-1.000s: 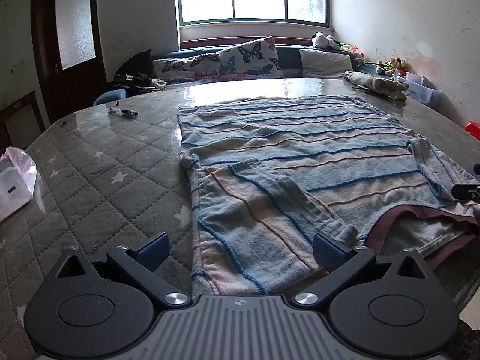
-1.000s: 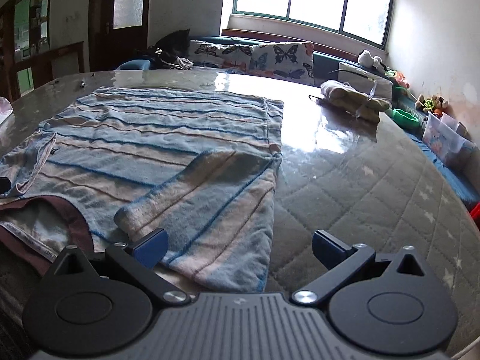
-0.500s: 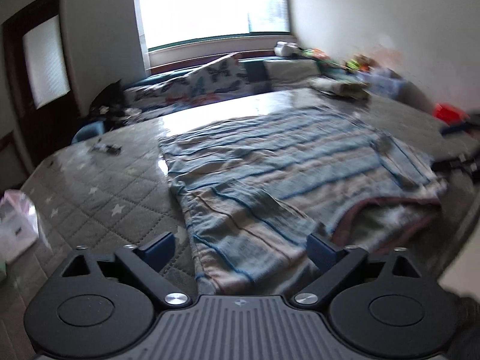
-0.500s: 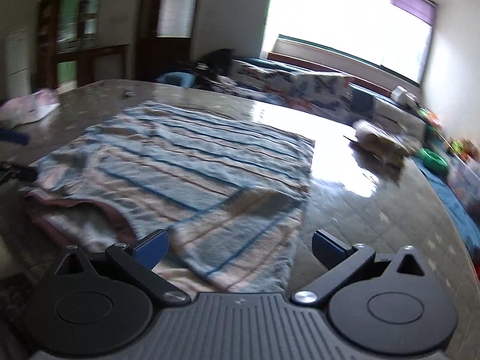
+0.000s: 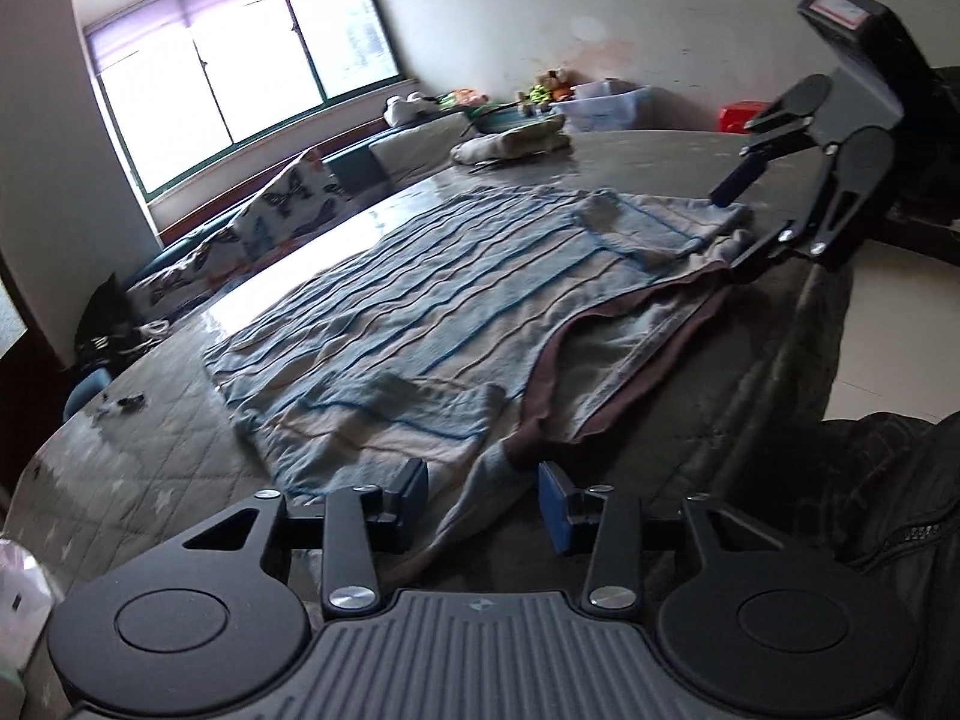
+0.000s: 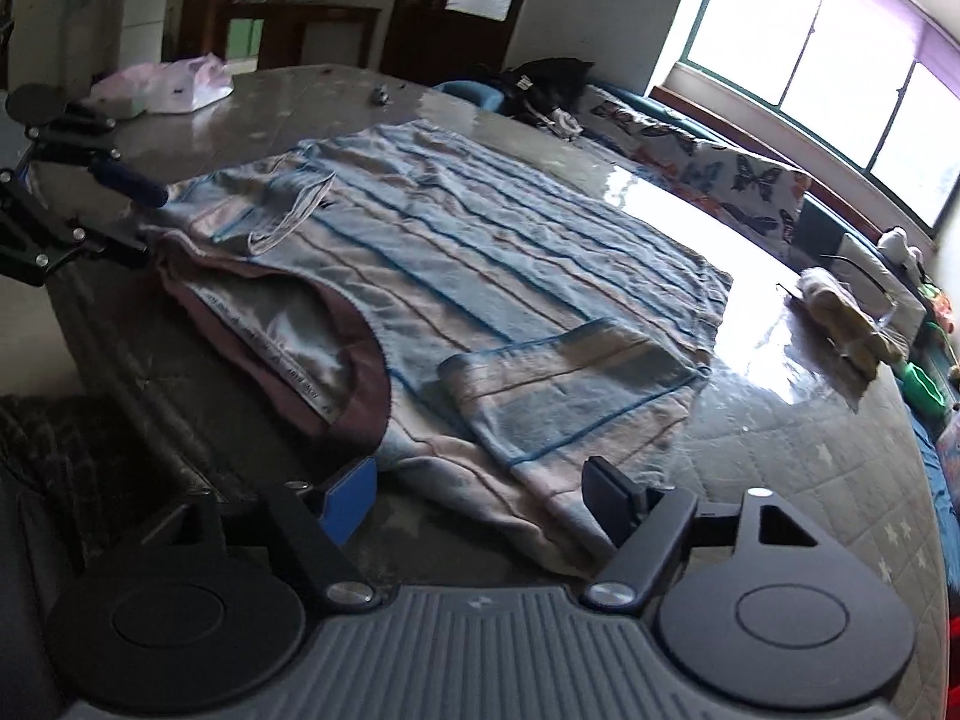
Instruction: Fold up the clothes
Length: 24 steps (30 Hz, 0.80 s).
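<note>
- The striped sweater [image 5: 480, 276] lies flat on the quilted table [image 5: 156, 456], both sleeves folded in over its body, collar at the near edge; this layout suits a lengthwise fold begun from the shoulders.
- The left gripper [image 5: 483, 495] sits at one shoulder corner beside the brown collar [image 5: 600, 360]. Its jaws stand fairly narrow and have just been closing; cloth lies between them, but the pads do not yet appear to press it.
- The right gripper [image 6: 480, 492] sits at the other shoulder, jaws wider and also just closing, with the sweater's edge between them, apparently not yet pinched.
- Each gripper appears in the other's view at the far corner, showing a matched two-handed hold being set up.
- Compared with one second earlier, both views are tilted, both grippers sit closer over the shoulder corners, and the jaws are no longer fully spread. The sweater itself lies unchanged.
</note>
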Motion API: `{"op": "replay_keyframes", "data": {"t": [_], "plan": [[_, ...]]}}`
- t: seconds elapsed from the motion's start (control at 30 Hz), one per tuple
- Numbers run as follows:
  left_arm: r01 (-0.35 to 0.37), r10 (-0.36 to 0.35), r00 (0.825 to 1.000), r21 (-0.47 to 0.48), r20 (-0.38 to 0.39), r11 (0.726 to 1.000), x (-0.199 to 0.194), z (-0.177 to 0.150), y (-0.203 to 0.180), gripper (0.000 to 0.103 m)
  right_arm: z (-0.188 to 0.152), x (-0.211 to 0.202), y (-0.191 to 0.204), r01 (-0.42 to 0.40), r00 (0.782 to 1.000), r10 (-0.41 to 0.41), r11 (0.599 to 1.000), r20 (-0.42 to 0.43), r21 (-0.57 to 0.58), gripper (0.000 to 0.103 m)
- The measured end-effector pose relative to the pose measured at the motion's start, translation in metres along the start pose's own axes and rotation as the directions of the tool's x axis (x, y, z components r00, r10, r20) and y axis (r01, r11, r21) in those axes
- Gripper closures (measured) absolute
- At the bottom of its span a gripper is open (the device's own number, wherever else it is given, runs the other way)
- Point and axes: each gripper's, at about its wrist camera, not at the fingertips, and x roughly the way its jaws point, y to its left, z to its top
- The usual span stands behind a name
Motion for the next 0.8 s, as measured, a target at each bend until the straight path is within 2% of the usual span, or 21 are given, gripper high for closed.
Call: {"op": "replay_keyframes", "data": {"t": [0.07, 0.13, 0.23, 0.37, 0.7, 0.77, 0.8], "plan": [[0.01, -0.01, 1.0, 0.004, 0.001, 1.0, 0.003, 0.0, -0.001, 0.064, 0.001, 0.003, 0.0, -0.008, 1.0, 0.008, 1.0, -0.006, -0.006, 0.03], [0.018, -0.018, 1.0, 0.012, 0.003, 1.0, 0.007, 0.0, -0.003, 0.072, 0.001, 0.003, 0.001, -0.011, 1.0, 0.011, 1.0, -0.008, -0.011, 0.031], [0.024, -0.024, 1.0, 0.028, 0.008, 0.999, 0.011, 0.0, -0.006, 0.074, 0.0, 0.003, 0.001, -0.014, 1.0, 0.014, 1.0, -0.007, -0.017, 0.031], [0.021, -0.021, 0.999, 0.031, 0.026, 0.999, 0.011, 0.002, -0.005, 0.085, 0.0, 0.002, 0.001, -0.018, 1.0, 0.018, 1.0, -0.007, -0.024, 0.031], [0.029, -0.022, 0.998, -0.131, 0.055, 0.991, 0.021, 0.029, 0.027, 0.09, 0.004, 0.005, 0.004, -0.017, 1.0, 0.018, 0.998, 0.015, -0.054, 0.032], [0.028, -0.019, 0.998, -0.143, 0.061, 0.989, 0.023, 0.034, 0.033, 0.09, 0.006, 0.008, 0.005, -0.013, 1.0, 0.015, 0.998, 0.02, -0.059, 0.037], [0.029, -0.02, 0.998, -0.148, 0.061, 0.989, 0.025, 0.036, 0.036, 0.09, 0.007, 0.01, 0.005, -0.014, 1.0, 0.015, 0.998, 0.019, -0.06, 0.043]]}}
